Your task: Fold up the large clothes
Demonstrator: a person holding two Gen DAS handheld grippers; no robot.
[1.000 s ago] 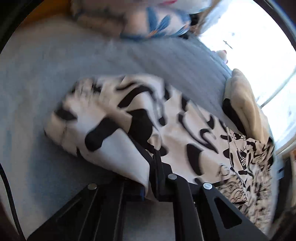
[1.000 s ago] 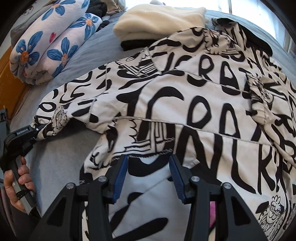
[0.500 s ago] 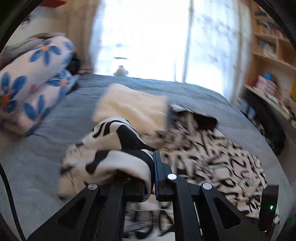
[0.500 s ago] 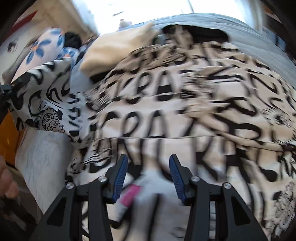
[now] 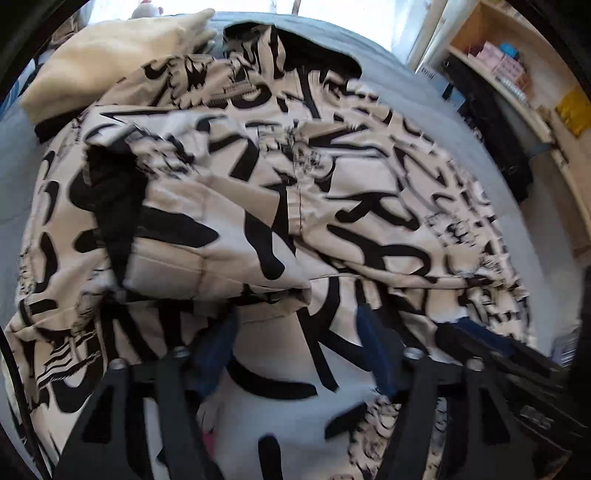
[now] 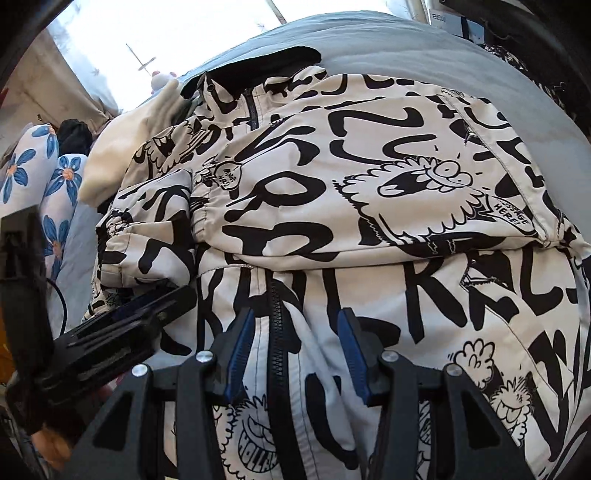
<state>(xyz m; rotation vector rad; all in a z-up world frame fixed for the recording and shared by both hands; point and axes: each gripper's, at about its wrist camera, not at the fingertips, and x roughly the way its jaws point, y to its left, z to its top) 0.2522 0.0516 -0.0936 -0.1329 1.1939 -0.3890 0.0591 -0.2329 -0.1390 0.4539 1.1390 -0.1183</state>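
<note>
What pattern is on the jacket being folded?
White with bold black graffiti lettering and cartoon doodles; the jacket shows sharpest in the right wrist view.

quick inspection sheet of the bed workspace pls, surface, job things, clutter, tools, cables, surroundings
surface: grey bedcover, mostly covered by the jacket.
job's things: black-and-white printed jacket lying across the bed, one sleeve folded over its body, black zip facing up.
clutter: cream folded garment beside the jacket's collar end; blue-flowered bedding further off.
tools: left tool has just been opening, jaws apart, nothing pinched; right tool jaws apart astride the zip, pads not pressing.
cables: thin dark cable by the left tool.
surroundings: bright window; wooden shelves with small boxes.
</note>
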